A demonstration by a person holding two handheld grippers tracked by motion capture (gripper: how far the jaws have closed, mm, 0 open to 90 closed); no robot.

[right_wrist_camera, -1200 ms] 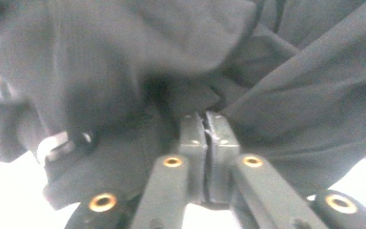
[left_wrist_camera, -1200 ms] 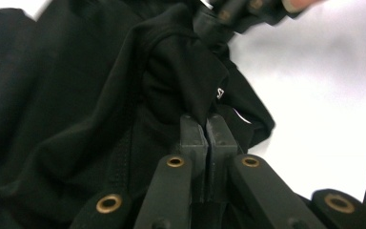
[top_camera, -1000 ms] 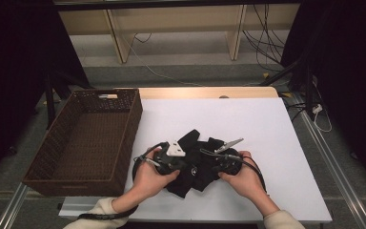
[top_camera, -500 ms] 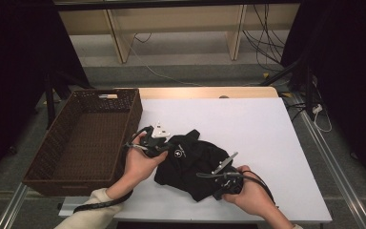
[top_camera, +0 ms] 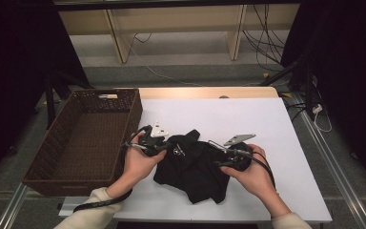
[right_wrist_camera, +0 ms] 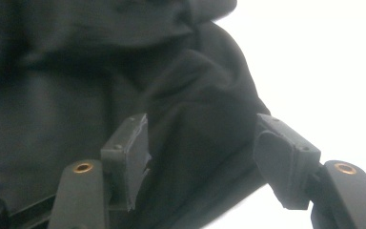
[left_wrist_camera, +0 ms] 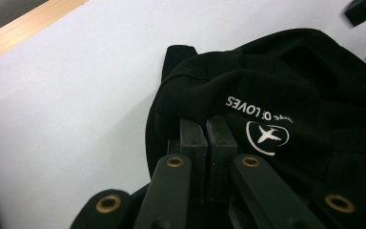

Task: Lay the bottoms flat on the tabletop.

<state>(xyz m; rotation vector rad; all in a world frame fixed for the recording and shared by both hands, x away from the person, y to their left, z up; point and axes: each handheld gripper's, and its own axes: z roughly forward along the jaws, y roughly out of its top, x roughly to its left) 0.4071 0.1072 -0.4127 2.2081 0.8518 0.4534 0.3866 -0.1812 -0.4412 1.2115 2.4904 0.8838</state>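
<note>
- Black garment (top_camera: 190,167) is lying bunched at lower centre of the white bench (top_camera: 276,124).
- Left gripper (top_camera: 164,145) is pinching the garment's edge, jaws closed.
- Right gripper (top_camera: 218,153) has just been opening; jaws are standing apart, cloth between them unpressed.

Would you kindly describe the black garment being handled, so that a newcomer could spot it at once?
Find the white table top with the brown wicker basket at its left. The black garment lies crumpled near the front edge, right of the basket, between the left gripper and the right gripper. It is the one dark cloth there, with a small white plane logo.
</note>
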